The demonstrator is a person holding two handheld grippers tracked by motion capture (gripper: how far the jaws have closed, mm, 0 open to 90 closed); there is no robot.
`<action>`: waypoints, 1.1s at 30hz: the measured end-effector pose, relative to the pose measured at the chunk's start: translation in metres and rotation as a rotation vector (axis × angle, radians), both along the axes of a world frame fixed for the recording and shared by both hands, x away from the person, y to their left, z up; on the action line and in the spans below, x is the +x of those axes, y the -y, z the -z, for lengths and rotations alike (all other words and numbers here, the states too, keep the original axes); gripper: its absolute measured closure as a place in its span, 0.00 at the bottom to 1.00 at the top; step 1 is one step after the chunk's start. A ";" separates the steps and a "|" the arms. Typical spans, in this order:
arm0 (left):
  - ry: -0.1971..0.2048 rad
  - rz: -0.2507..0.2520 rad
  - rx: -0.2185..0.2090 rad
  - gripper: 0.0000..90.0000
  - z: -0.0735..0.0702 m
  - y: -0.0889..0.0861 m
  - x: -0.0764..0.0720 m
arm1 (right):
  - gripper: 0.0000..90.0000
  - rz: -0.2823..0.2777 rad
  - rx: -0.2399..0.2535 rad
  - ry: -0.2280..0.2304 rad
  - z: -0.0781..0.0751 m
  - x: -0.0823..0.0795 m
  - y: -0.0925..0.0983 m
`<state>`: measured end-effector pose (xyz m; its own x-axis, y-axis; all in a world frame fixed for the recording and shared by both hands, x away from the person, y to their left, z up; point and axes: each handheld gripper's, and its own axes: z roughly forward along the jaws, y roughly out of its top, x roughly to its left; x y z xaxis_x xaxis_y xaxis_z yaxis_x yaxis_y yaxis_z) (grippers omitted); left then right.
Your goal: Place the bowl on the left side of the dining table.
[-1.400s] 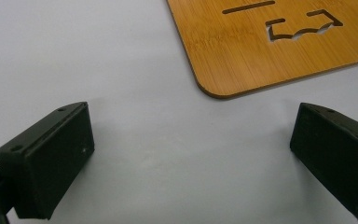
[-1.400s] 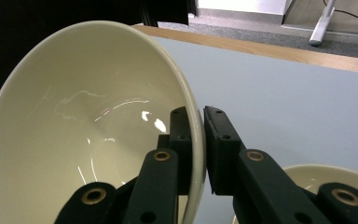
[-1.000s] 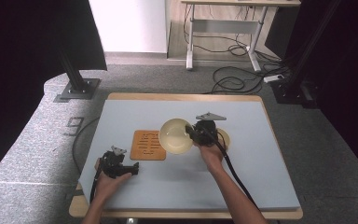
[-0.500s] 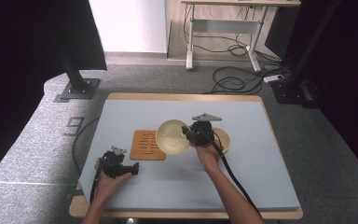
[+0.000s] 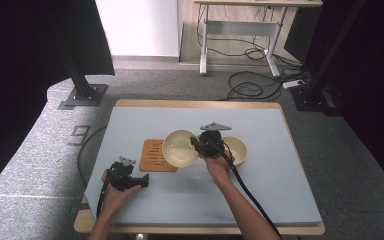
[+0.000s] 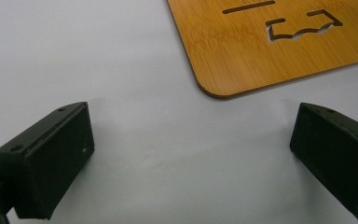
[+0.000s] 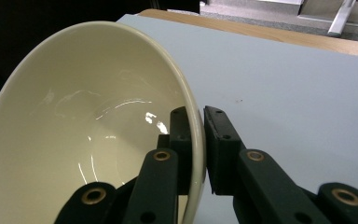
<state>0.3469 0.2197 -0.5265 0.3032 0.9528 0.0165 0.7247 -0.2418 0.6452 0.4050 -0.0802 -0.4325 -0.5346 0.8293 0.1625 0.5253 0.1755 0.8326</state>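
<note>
My right gripper [image 5: 196, 145] is shut on the rim of a cream bowl [image 5: 179, 148], holding it above the table over the right edge of a bamboo mat [image 5: 155, 156]. In the right gripper view the bowl [image 7: 88, 126] is tilted, its wall pinched between the two fingers [image 7: 216, 144] of that gripper [image 7: 196, 149]. A second cream bowl [image 5: 236, 150] sits on the table just right of that hand. My left gripper [image 5: 139, 181] rests low near the table's front left, open with nothing between its fingers [image 6: 51, 158]; a corner of the mat [image 6: 270, 46] lies just beyond them.
The blue-grey tabletop [image 5: 260, 190] has a wooden edge [image 5: 200, 104] all round. A cable [image 5: 250, 192] trails from the right gripper along the forearm. Desk legs and floor cables [image 5: 250, 85] lie beyond the table, with black stands at both sides.
The right gripper has carried the bowl leftward, from beside the second bowl to over the mat's right edge. The left gripper has stayed where it was.
</note>
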 end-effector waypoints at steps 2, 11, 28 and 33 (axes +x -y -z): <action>0.000 0.000 0.000 0.00 0.000 0.000 0.000 | 0.91 0.001 0.002 -0.001 0.001 0.000 -0.002; 0.000 -0.001 -0.003 0.00 0.000 0.000 0.000 | 0.91 -0.006 -0.002 -0.010 0.005 0.003 -0.007; -0.002 0.001 -0.001 0.00 0.000 0.000 0.000 | 0.91 -0.025 -0.005 -0.016 0.015 0.009 -0.018; -0.001 0.000 -0.001 0.00 0.000 0.000 0.000 | 0.91 -0.032 -0.008 -0.021 0.018 0.009 -0.022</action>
<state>0.3469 0.2199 -0.5264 0.3034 0.9527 0.0153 0.7254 -0.2414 0.6446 0.4135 -0.0580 -0.4504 -0.5575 0.8132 0.1674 0.5367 0.1992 0.8200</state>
